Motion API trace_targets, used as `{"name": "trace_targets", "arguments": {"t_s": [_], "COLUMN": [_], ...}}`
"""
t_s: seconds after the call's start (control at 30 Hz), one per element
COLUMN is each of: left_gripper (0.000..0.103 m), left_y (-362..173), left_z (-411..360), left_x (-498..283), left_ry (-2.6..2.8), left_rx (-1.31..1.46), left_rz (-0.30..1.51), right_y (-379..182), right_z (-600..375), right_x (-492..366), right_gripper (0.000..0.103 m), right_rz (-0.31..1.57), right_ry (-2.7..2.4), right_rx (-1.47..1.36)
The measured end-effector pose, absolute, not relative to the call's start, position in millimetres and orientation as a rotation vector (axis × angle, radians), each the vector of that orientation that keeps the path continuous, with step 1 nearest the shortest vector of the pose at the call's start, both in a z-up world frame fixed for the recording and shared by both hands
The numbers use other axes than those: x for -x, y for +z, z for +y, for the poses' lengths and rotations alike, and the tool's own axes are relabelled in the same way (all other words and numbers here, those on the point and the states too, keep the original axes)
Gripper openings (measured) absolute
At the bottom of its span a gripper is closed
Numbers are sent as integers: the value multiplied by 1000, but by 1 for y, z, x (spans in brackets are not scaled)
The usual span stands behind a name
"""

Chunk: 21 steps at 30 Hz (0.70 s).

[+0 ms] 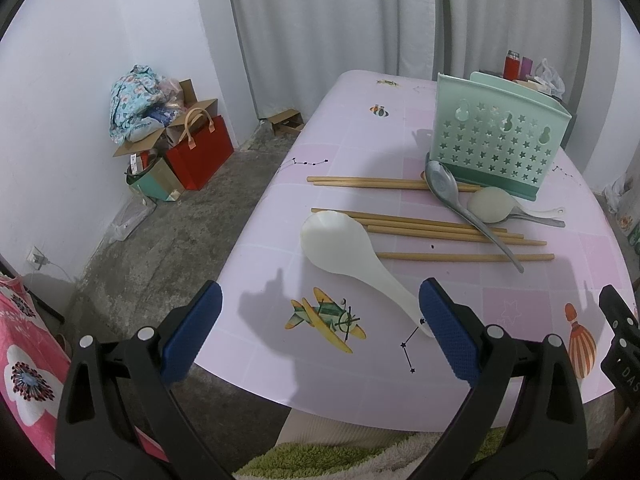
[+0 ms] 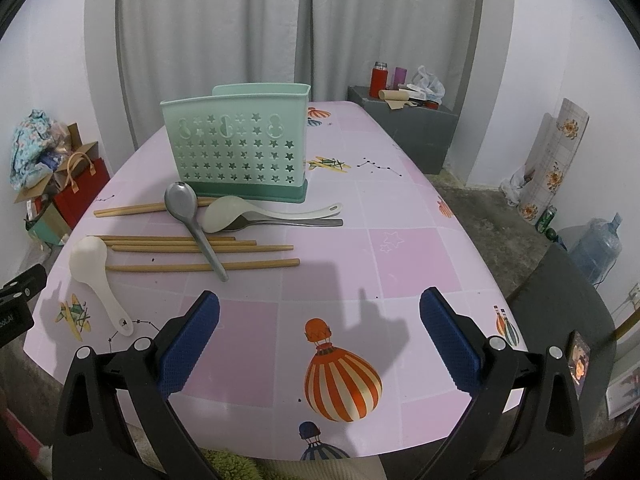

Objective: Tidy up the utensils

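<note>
Both claws, left claw [image 1: 320, 328] and right claw [image 2: 320, 334], hover spread apart and empty over the near worktop [image 2: 400, 248] edge. Chopsticks [image 2: 200, 267] and spoons [image 2: 192, 220] lie scattered before the green holder [image 2: 240, 148], awaiting sorting.

Red bag [image 1: 200, 152] on floor by left wall, beside open cardboard boxes [image 1: 160, 136] heaped with floral cloth [image 1: 134, 92]. Small box [image 1: 286, 120] at curtain [image 1: 320, 20] foot. Grey cabinet [image 2: 416, 128] past tabletop's far end — red flask [image 2: 379, 74], purple cup [image 2: 400, 76], plastic bag [image 2: 430, 82] on top. Water jug [image 2: 596, 248] and green can [image 2: 547, 219] on floor at right.
</note>
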<state>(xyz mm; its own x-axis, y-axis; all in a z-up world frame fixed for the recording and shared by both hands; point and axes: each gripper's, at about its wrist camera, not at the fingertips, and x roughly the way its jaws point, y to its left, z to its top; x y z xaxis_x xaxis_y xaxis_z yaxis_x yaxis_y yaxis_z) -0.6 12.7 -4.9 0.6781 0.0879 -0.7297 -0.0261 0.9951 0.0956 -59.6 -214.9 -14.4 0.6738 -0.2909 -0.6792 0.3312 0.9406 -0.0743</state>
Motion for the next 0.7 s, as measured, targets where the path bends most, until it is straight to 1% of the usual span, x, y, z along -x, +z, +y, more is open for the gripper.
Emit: {"name": "trace_targets", "arguments": {"t_s": [0.33,0.53,0.7], "left_gripper": [95,95,95], "left_y": [-3,-3,-11], "left_z": [14,29,52], "left_x": [2,-7,-17], "left_ry": [62,45,-101], "left_rx": [-71,-53,64], "left_rz": [802,780,762], "right_y": [-12,0,-1], "right_z": [-212,-204,-195], "right_x": [56,46,31], "right_gripper": [98,98,98], "right_rz": [742,668,622], "right_ry": [-342,-266,-160], "right_rx": [-37,11,58]}}
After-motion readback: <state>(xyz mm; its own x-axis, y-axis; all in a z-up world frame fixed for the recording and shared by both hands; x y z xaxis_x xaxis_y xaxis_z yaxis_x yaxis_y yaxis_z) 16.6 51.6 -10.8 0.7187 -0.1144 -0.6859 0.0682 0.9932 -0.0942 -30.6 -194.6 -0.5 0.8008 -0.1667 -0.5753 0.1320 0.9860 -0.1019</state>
